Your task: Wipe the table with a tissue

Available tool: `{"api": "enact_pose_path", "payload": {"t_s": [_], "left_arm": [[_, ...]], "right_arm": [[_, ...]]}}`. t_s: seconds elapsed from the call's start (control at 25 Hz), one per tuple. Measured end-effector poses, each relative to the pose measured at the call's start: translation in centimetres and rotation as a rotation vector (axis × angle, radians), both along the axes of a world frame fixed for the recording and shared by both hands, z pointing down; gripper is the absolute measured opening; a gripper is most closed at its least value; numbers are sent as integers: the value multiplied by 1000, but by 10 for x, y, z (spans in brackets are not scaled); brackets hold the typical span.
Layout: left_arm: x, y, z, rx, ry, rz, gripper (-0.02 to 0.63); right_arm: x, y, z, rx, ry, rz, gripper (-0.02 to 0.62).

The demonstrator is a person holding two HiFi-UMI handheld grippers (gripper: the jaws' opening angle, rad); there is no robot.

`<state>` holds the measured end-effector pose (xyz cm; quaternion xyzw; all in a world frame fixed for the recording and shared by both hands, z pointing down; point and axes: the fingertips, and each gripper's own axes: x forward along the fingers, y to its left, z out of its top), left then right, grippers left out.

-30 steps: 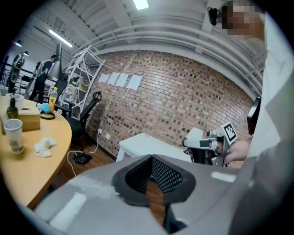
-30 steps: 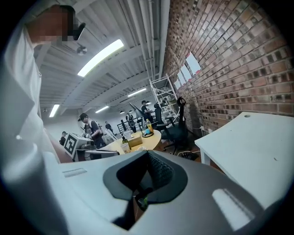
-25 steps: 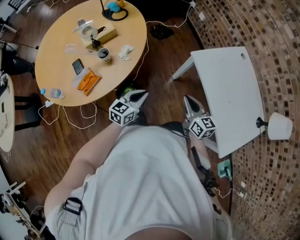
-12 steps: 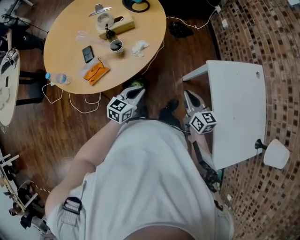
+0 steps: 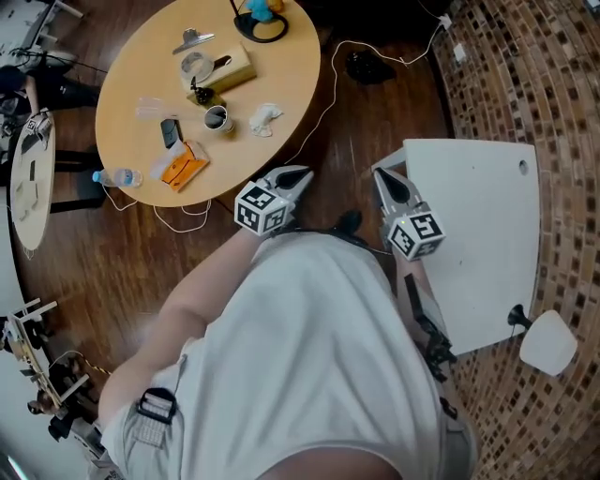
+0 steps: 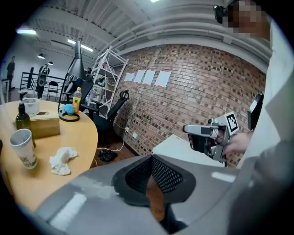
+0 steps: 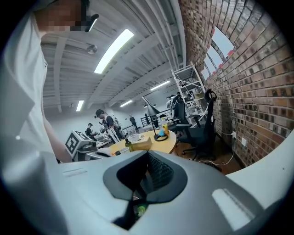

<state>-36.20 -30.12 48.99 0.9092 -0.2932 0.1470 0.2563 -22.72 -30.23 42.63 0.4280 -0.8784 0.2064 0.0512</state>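
A crumpled white tissue lies on the round wooden table, next to a paper cup. Held in the air over the floor just short of that table's near edge, my left gripper is shut with nothing in it. Beside it, my right gripper is also shut and empty, level with the corner of a white table. Both point away from the person's body.
On the round table stand a tissue box, a phone, an orange packet, a water bottle and a lamp base. Cables trail across the wooden floor. A brick wall runs along the right.
Both grippers have swung sideways together with the person's body. In the head view the round table and the white table have shifted. The jaws stayed shut.
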Motion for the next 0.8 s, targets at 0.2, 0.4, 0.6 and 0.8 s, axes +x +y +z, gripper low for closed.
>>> {"api": "enact_pose_path", "payload": {"t_s": [0.2,0.4,0.6,0.8], "left_arm": [[26,-22,5,-2,-45,-27,6],[25,-36,10,-19,-77,-99,6],[10,-44,22,-31,-132,-124,7],[-13,-60,30,0,-205,-127,8]], "right_arm": [[41,-20,1,-4,-6,-10,8],[68,-35,13,-32,-14,-12,8],[66,-52,18,-58,-29,-19,8],[45,-65,16,-65,-25,-45,8]]}}
